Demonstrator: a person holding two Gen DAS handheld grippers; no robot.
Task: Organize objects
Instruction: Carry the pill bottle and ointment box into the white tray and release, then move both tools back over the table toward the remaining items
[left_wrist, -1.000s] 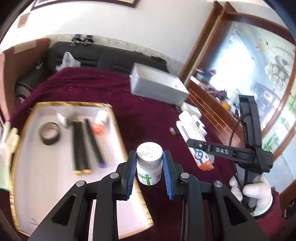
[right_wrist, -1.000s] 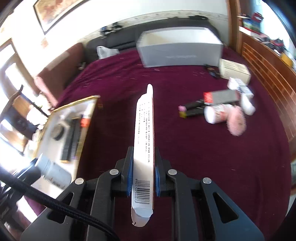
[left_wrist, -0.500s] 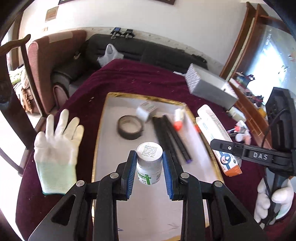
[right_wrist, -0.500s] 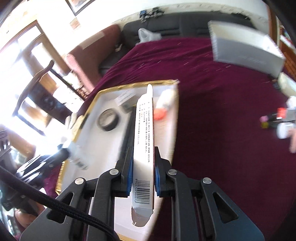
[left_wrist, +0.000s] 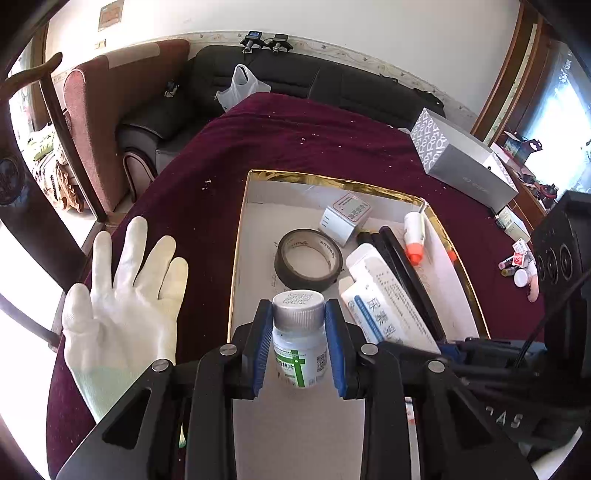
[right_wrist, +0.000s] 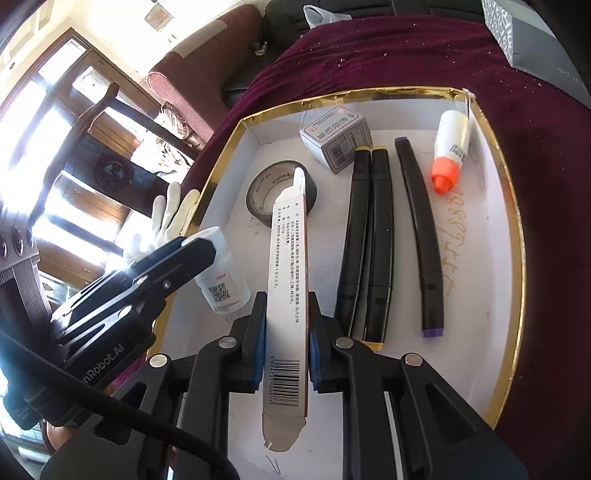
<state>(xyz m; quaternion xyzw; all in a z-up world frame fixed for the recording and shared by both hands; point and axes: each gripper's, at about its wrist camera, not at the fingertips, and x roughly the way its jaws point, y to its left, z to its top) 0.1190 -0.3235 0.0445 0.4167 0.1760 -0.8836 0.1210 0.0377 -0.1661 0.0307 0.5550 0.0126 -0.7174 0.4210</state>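
Maroon cloth covers the counter, and a gold-rimmed white tray sits on it at the centre of the left wrist view, with a white glove lying flat just left of the tray's edge. Inside the tray, a roll of black tape, a small grey box, three black markers and an orange-capped tube crowd the upper half; the lower half of the white floor lies bare. A long grey box stands on the cloth at upper right, well apart from the tray.

The left hand-held gripper pinches a white pill bottle by its sides, upright, over the tray's near left part. The right hand-held gripper is pressed onto a long white carton, whose far end points at the tape roll.

Half a second ago both sat farther back; now each has come forward over the tray, the carton crossing its rim to hang above the floor beside the markers. One second ago both were over bare cloth.
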